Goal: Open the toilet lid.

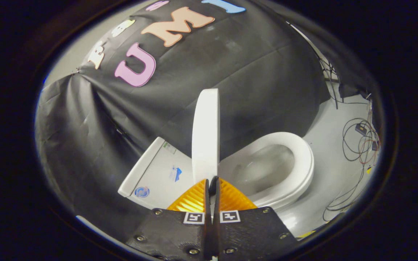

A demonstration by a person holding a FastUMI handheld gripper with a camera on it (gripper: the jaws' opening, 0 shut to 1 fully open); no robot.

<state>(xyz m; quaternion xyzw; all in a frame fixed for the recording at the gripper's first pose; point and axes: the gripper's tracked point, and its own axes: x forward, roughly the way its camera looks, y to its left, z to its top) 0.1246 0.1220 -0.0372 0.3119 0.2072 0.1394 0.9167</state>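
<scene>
The gripper (211,185) has its two orange ribbed fingers (193,198) pressed together with almost no gap, clenched on nothing; their tips sit right at the bottom edge of the toilet lid (205,134), and whether they touch it cannot be told. The lid stands raised, seen edge-on as a tall white slab rising just ahead of the fingertips and in line with them. To the right of the lid, beyond the right finger, the white toilet seat (303,163) rings the open bowl (263,168). To the left of the lid, beyond the left finger, lies the flat white tank top (156,174), which bears small stickers. Loose cables (361,141) lie on the pale floor (334,174) well to the right of the seat.
</scene>
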